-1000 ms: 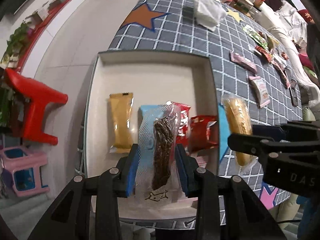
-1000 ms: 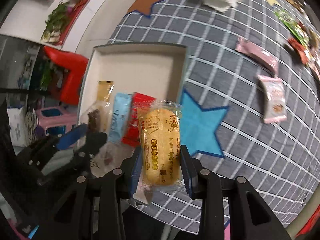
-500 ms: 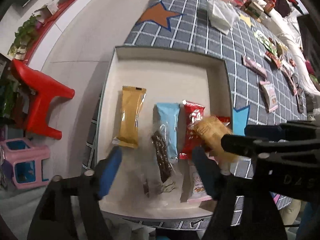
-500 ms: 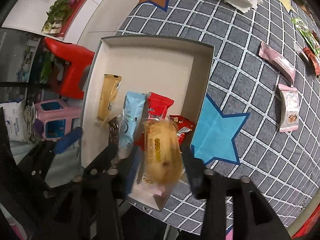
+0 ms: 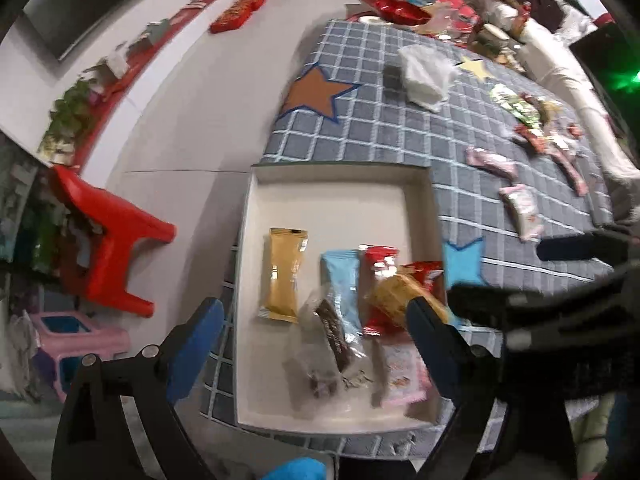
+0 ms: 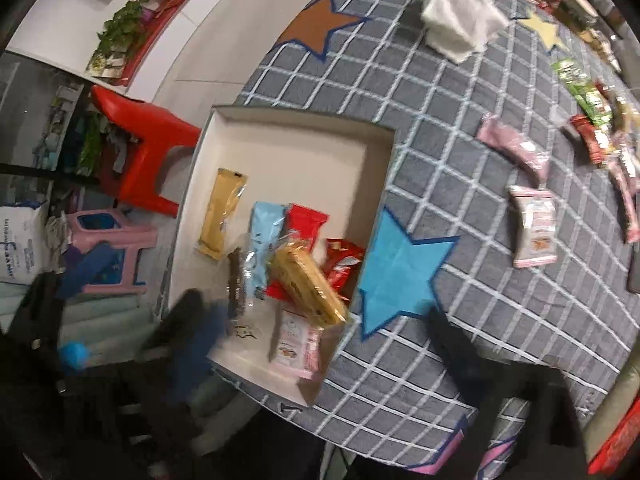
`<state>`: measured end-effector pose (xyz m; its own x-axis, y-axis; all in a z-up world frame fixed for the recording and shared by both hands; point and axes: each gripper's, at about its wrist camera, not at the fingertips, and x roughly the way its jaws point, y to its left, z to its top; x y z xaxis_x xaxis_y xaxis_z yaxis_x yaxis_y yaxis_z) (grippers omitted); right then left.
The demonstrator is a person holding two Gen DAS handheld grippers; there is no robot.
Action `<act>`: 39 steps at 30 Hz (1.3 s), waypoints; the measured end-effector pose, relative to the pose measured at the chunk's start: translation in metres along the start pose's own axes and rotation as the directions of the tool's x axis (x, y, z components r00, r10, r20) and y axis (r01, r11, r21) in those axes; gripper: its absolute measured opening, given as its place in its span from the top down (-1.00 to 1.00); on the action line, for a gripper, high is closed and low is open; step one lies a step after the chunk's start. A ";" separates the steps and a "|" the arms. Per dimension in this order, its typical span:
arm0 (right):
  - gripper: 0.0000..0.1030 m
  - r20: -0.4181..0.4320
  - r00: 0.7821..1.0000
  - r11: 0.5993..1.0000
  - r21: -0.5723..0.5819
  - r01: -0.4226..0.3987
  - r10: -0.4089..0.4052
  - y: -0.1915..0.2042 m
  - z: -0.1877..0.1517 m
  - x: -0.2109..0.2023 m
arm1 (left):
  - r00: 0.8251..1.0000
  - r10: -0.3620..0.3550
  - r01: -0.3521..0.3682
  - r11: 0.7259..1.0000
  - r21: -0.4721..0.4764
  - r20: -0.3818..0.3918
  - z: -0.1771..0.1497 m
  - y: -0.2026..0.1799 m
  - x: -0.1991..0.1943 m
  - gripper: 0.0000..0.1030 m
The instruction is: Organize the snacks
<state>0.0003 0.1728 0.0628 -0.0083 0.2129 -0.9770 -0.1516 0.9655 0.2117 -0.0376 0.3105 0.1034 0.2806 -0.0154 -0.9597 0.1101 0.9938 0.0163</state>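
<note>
The shallow white cardboard box (image 5: pixel 340 192) sits at the near left corner of the grey checked tablecloth (image 6: pixel 460 128) and holds the sorted snacks. A gold foil bar (image 5: pixel 283 274) lies at its left; to the right come a clear packet with a dark brown strip (image 5: pixel 334 330), a light blue wrapper (image 5: pixel 340 276) and red wrappers (image 5: pixel 380 264). A yellow rice cracker in clear film (image 6: pixel 308 280) rests tilted across the red ones, and a pink-and-white packet (image 6: pixel 298 342) lies at the near right corner.

The left gripper (image 5: pixel 316 332) hangs over the box's near edge, blue pads spread wide, gripping nothing. The right gripper (image 6: pixel 316 344), blurred, also stands wide apart and empty.

More pink packets (image 6: pixel 534 226) lie far right on the cloth, and a red plastic stool (image 5: pixel 108 240) stands on the floor to the left.
</note>
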 end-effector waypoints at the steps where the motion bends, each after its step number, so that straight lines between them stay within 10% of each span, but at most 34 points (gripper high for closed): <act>1: -1.00 0.024 1.000 1.000 0.001 0.002 -0.002 -0.001 0.000 -0.010 | 1.000 -0.017 0.017 1.000 -0.001 -0.008 0.001 0.002 -0.003 -0.83; 11: -1.00 0.052 0.999 1.000 0.018 0.004 -0.005 0.004 -0.021 -0.040 | 0.993 0.112 -0.108 0.989 0.105 -0.032 -0.011 -0.006 -0.042 -0.83; 39: -1.00 0.012 0.994 0.993 -0.045 0.111 -0.111 0.016 -0.024 -0.029 | 0.993 0.074 -0.067 0.995 0.080 -0.094 -0.022 -0.020 -0.054 -0.84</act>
<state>-0.0252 0.1785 0.0942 0.0201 0.1064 -0.9941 -0.1963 0.9754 0.1004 -0.0760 0.2934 0.1483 0.1971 0.0688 -0.9780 0.1673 0.9805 0.1027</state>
